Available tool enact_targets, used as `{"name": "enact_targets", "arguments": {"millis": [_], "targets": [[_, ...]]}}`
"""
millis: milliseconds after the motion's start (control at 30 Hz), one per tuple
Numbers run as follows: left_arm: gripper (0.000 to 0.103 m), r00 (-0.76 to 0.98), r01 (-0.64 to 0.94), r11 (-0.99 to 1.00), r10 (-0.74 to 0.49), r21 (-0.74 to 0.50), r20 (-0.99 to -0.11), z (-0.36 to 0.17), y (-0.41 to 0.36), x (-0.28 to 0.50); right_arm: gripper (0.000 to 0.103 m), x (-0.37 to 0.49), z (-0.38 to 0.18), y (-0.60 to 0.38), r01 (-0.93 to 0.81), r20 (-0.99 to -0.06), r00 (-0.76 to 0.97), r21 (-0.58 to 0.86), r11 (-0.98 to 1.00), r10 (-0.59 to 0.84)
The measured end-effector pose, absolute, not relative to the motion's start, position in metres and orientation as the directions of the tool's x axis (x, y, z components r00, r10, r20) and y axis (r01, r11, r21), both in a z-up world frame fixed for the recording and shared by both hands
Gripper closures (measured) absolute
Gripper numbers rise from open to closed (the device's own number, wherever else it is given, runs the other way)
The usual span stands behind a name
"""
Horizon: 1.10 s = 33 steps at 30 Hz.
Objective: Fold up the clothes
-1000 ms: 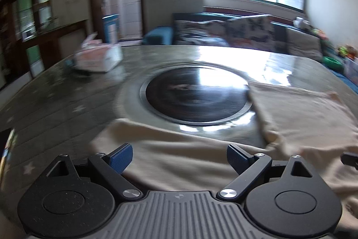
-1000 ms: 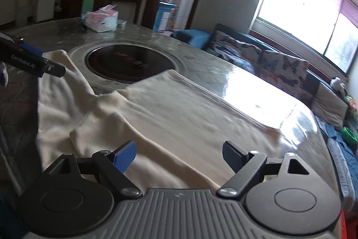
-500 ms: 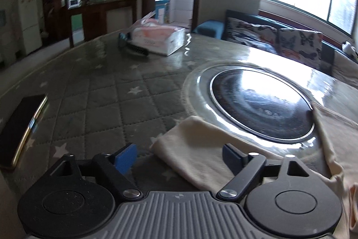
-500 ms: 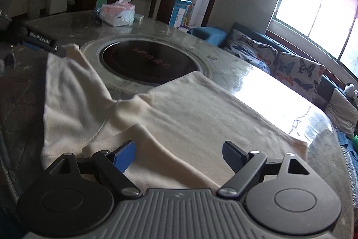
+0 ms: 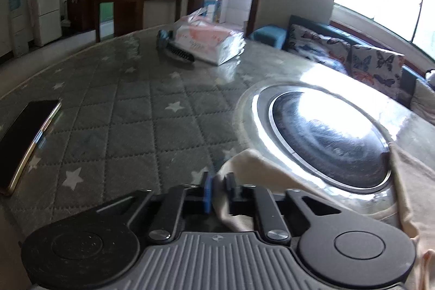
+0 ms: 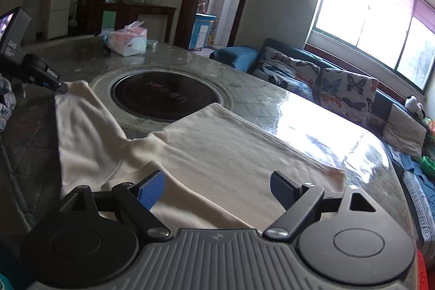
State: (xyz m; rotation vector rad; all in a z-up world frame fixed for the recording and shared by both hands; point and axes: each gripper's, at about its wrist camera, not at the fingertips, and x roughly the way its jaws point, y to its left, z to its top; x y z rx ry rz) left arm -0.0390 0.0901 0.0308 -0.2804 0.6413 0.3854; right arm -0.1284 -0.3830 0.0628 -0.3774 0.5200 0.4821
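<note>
Cream cotton garment [image 6: 217, 154] lies mostly spread, one sleeve end pinched in your left gripper [image 5: 217, 192]; your right gripper [image 6: 217, 189] gapes wide, folding largely remains.

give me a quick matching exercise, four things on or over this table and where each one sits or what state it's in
Things:
1. left gripper
2. right gripper
3. phone
4. tissue pack

States or places:
A. lying flat at the table's left edge
B. open, over the cream garment
C. far side of the table, beyond the round cooktop
D. shut on the garment's sleeve end

Pairs: 1-D, 2-B, 3-A, 4-C
</note>
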Motion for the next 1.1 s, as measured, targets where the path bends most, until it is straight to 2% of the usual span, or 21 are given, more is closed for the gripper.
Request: {"name": "enact_targets", "arguments": {"millis": [200, 400, 633, 900, 1100], "targets": [[0.096, 0.819, -0.280, 0.942, 0.132, -0.188, -0.558, 0.064, 0.058, -0.048, 0.017, -0.130, 0.069, -0.400, -0.482, -0.540, 0.778, -0.183, 0.857, 0.322], [0.096, 0.866, -0.032, 0.974, -0.086, -0.226, -0.493, 0.094, 0.000, -0.055, 0.019, -0.131, 0.071, -0.424, -0.430, -0.534, 0.790, -0.132, 0.893, 0.301], [0.097, 0.833, 0.253, 0.940, -0.331, -0.228, -0.442, 0.112, -0.073, -0.062, 0.026, -0.135, 0.073, -0.456, -0.360, -0.528, 0.806, -0.076, 0.930, 0.269], [0.097, 0.713, 0.469, 0.853, -0.520, -0.230, -0.471, 0.100, -0.142, -0.068, 0.032, -0.138, 0.068, -0.492, -0.275, -0.536, 0.812, -0.003, 0.961, 0.231], [0.094, 0.645, 0.524, 0.824, -0.548, -0.213, -0.532, 0.078, -0.165, -0.068, 0.043, -0.136, 0.066, -0.499, -0.258, -0.546, 0.805, 0.031, 0.966, 0.233]]}}
